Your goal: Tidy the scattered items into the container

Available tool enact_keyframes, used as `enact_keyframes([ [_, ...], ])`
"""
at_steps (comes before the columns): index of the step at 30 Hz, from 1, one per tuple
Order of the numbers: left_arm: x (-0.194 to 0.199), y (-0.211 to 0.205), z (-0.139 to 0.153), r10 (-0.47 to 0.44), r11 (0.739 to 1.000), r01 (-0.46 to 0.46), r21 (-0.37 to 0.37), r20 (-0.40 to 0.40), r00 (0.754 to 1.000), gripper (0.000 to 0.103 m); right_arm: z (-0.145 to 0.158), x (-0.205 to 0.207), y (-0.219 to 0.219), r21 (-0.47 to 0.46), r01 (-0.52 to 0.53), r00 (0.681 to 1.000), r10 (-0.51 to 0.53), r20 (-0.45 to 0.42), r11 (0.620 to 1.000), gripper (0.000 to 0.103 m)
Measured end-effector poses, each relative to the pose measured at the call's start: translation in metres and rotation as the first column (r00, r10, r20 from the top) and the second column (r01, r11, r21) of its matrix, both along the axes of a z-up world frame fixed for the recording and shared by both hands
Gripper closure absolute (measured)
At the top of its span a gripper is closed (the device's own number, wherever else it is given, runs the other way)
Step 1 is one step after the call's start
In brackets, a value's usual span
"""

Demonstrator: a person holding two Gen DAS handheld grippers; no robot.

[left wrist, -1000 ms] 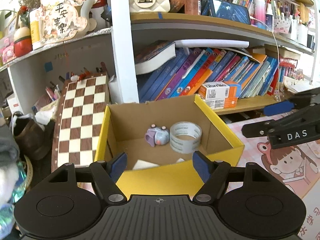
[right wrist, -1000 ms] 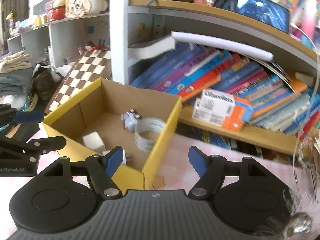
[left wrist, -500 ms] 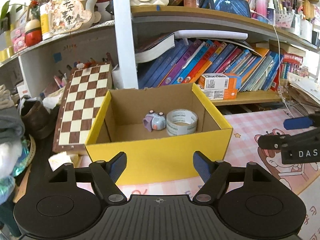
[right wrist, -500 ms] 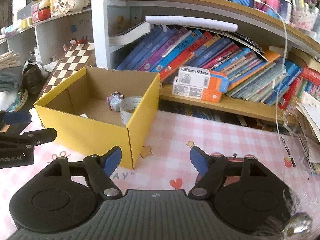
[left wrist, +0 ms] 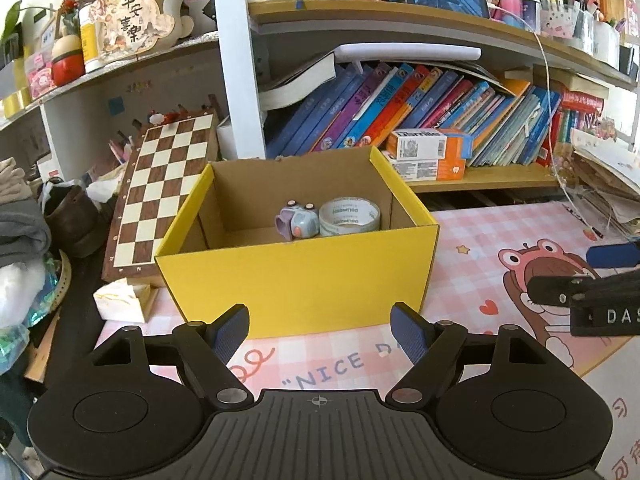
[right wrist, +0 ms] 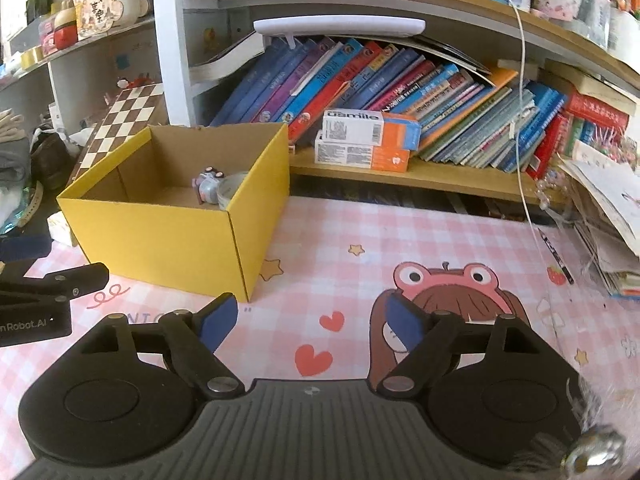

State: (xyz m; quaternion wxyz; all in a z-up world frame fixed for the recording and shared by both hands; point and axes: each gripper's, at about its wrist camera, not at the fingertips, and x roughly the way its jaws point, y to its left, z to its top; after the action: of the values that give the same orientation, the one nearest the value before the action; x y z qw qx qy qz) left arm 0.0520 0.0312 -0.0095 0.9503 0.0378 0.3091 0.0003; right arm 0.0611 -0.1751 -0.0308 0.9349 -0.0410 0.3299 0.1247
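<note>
A yellow cardboard box stands open on the pink checked mat; it also shows in the right wrist view. Inside lie a roll of clear tape and a small purple-grey toy, both at the back; the toy and tape show over the rim in the right wrist view. My left gripper is open and empty, just in front of the box. My right gripper is open and empty over the mat, right of the box. Each gripper shows at the other view's edge.
A bookshelf with leaning books and orange-white cartons runs behind the box. A chessboard leans at the left, with a white tissue packet and clothes. Papers and a pen lie at the right.
Both grippers have pulled back from over the box, which now looks smaller and farther. Both stayed open and empty. The items inside the box have not moved.
</note>
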Motion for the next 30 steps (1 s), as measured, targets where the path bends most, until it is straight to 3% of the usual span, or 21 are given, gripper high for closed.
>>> enact_keyframes([
  [6, -0.004, -0.007, -0.001, 0.008, 1.0, -0.008, 0.005, 0.004, 1.0, 0.016, -0.006, -0.01, 0.005, -0.01, 0.023, 1.0, -0.023, -0.003, 1.0, 0.004],
  [20, -0.008, -0.005, -0.011, 0.07, 0.998, -0.07, 0.003, -0.036, 0.997, 0.011, -0.009, -0.017, 0.01, -0.021, 0.042, 0.999, -0.043, -0.011, 0.999, 0.002],
  [30, -0.008, -0.006, -0.014, 0.06, 0.998, -0.061, -0.007, -0.061, 0.996, 0.011, -0.009, -0.017, 0.008, -0.02, 0.053, 0.998, -0.053, -0.016, 0.998, 0.002],
])
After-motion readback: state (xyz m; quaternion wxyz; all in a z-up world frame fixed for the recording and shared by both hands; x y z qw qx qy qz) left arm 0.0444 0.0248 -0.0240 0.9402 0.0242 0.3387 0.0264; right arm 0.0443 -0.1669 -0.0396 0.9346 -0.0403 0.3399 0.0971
